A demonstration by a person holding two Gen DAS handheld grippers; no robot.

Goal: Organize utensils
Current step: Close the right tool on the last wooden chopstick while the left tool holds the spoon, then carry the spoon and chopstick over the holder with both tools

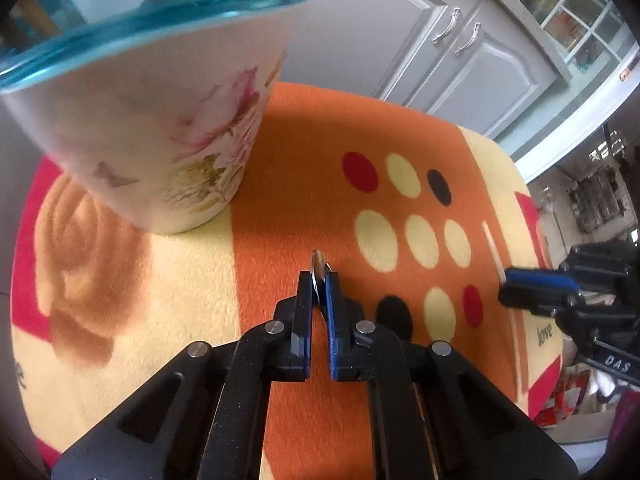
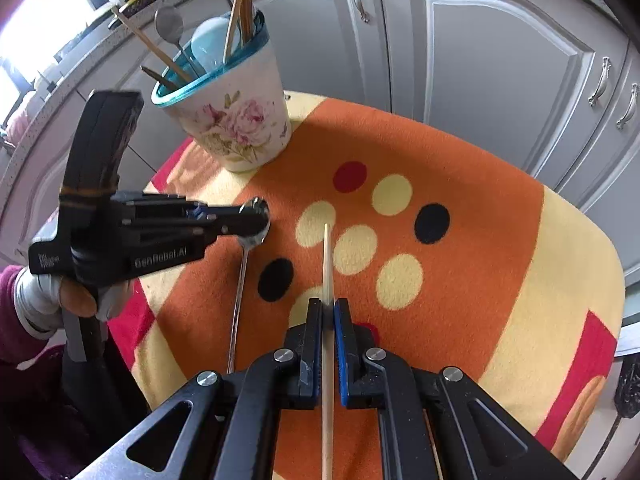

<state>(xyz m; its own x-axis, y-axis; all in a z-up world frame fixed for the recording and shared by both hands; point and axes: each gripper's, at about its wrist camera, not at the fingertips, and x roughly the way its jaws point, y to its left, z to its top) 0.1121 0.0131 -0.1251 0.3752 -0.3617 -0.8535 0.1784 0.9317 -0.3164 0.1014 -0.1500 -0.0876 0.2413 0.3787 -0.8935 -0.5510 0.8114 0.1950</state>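
A: Utensils are partly sorted: the floral cup (image 2: 230, 120) on the blanket-covered table (image 2: 500, 280) already holds chopsticks and spoons. Which step is this?

B: Pickup, I'd judge. The left gripper (image 1: 320, 280) is closed on the bowl of a metal spoon (image 2: 246, 256) whose handle lies on the cloth. The right gripper (image 2: 328, 308) is nearly shut around 1 chopstick (image 2: 327, 264).

A: Next?

B: Lift both, tip them upright and drop them into the cup, well apart from the right gripper.

A: Anything unclear?

B: The chopstick's near end runs out of frame; whether it's lifted, I can't tell.
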